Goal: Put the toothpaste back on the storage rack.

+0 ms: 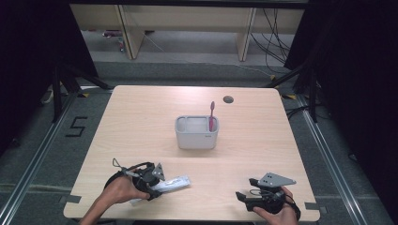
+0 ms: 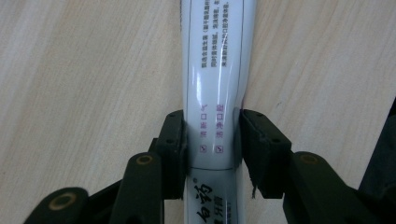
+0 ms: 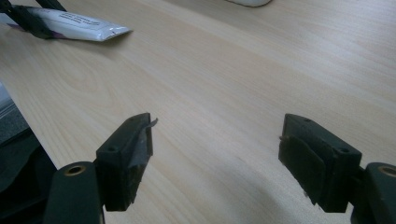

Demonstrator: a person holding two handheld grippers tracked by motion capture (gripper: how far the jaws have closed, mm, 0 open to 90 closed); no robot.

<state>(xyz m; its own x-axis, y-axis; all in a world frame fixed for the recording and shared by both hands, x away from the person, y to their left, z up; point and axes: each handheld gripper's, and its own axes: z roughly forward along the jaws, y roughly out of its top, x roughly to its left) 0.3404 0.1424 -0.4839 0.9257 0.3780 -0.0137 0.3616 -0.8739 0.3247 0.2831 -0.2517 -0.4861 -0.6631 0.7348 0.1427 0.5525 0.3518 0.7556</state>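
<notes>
From the high view we see the toothpaste tube [image 1: 171, 183] lying flat near the front left of the pale wood-grain worktop [image 1: 141, 126], with the left hand-held gripper [image 1: 155, 185] set across it and the right hand-held gripper [image 1: 241, 197] resting well apart at the front right. Behind them, near the middle, stands a grey holder [image 1: 196, 132] with rounded corners and a pink toothbrush [image 1: 211, 117] upright in its right-hand compartment. In the left gripper view the left hand-held gripper [image 2: 212, 144] has its black jaws closed against both sides of the tube [image 2: 215, 84], the pads touching its glossy white skin, printed with small text. We judge the tube light, soft and smooth enough to slip, so a moderate squeeze across the filled body, as here, suits it better than the thin flat crimp; too hard a pinch could dent it or force paste towards the cap. In the right gripper view the right hand-held gripper [image 3: 215, 154] stands wide open and empty over matt laminate, and the tube's flat crimped end [image 3: 79, 24] shows at the upper left; the pale rounded shape at the top edge is probably the holder's base.
</notes>
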